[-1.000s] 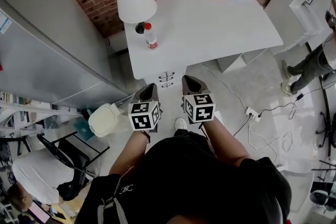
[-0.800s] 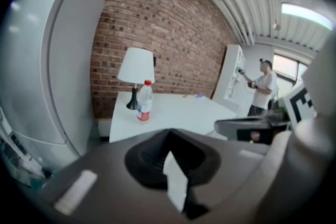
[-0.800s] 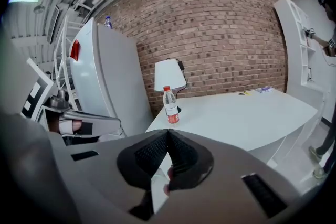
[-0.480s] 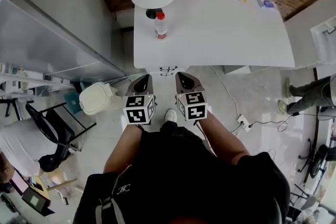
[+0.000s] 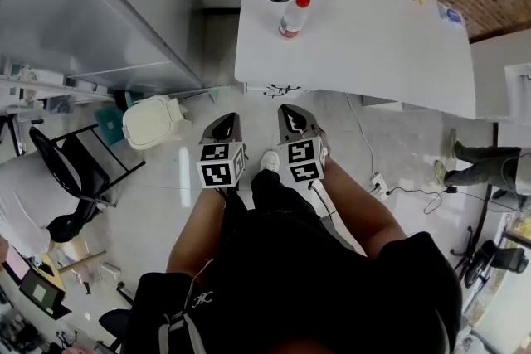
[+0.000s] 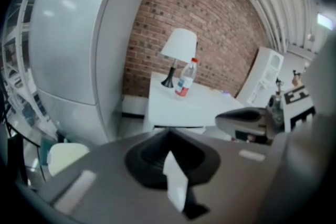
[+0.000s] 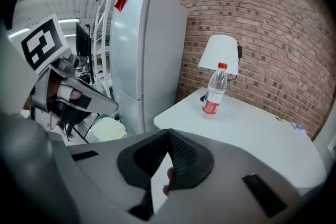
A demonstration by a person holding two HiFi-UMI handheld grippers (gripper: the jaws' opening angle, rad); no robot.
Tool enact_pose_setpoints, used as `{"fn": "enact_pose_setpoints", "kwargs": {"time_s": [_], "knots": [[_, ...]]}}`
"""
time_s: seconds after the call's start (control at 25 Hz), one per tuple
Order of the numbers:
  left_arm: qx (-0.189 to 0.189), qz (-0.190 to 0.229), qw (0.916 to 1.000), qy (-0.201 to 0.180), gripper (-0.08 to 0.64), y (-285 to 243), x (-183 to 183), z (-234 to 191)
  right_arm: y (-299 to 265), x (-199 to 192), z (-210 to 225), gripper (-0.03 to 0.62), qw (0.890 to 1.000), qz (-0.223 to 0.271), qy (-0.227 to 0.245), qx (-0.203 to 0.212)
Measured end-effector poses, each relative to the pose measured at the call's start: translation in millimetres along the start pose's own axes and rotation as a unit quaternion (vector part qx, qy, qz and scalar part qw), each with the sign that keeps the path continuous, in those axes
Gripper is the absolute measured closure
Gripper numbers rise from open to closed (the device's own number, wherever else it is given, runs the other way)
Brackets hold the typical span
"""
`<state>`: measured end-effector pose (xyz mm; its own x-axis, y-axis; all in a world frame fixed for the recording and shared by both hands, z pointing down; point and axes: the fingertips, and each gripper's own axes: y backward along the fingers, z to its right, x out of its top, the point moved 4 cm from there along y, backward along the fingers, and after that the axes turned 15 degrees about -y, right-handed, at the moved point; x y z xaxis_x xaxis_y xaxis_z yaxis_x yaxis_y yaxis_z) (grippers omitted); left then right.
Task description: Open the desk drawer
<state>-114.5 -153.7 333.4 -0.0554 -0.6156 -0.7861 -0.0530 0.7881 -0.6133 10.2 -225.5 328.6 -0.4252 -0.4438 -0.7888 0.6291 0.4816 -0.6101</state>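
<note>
With jaws pinched together on nothing, the grey left gripper and right gripper hang short of the white dark-handled desk drawer, which lies ahead under the white tabletop's near edge, the right closer.

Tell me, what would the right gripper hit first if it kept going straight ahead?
Probably the front of the white desk, near the drawer handles. Nothing shows between it and the right gripper, though depth is unclear.
</note>
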Motion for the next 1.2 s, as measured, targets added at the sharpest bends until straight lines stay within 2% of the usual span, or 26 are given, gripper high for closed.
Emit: {"fn": "enact_pose_setpoints", "kwargs": {"time_s": [0.32,0.48,0.68,0.84,1.0,1.12,1.2], "knots": [[-0.035,-0.012,0.9992,0.017,0.561,-21.5,-57.4,-37.7,-52.6,-51.3,-37.4,0.601,0.999,-0.029,0.019,-0.02],[-0.053,-0.008,0.9986,0.001,0.561,-35.9,-78.6,-54.1,-77.2,-76.4,-44.4,0.601,0.998,-0.026,-0.02,-0.057],[-0.093,-0.014,0.9951,-0.031,0.561,-68.4,-120.9,-66.3,-109.3,-111.9,-46.2,0.601,0.992,-0.004,-0.072,-0.1],[-0.092,-0.003,0.9947,-0.046,0.561,-100.4,-157.9,-75.7,-141.8,-155.0,-34.7,0.601,0.988,0.012,-0.096,-0.12],[-0.102,0.021,0.9936,-0.043,0.561,-151.8,-197.0,-71.0,-184.0,-204.2,-14.7,0.601,0.991,0.031,-0.057,-0.12],[-0.116,0.047,0.9901,-0.064,0.561,-204.3,-223.1,-60.5,-225.0,-239.7,9.8,0.601,0.991,0.054,-0.014,-0.123],[-0.122,0.067,0.9874,-0.076,0.561,-238.9,-239.1,-56.8,-251.7,-259.3,26.9,0.601,0.989,0.07,-0.003,-0.127]]}}
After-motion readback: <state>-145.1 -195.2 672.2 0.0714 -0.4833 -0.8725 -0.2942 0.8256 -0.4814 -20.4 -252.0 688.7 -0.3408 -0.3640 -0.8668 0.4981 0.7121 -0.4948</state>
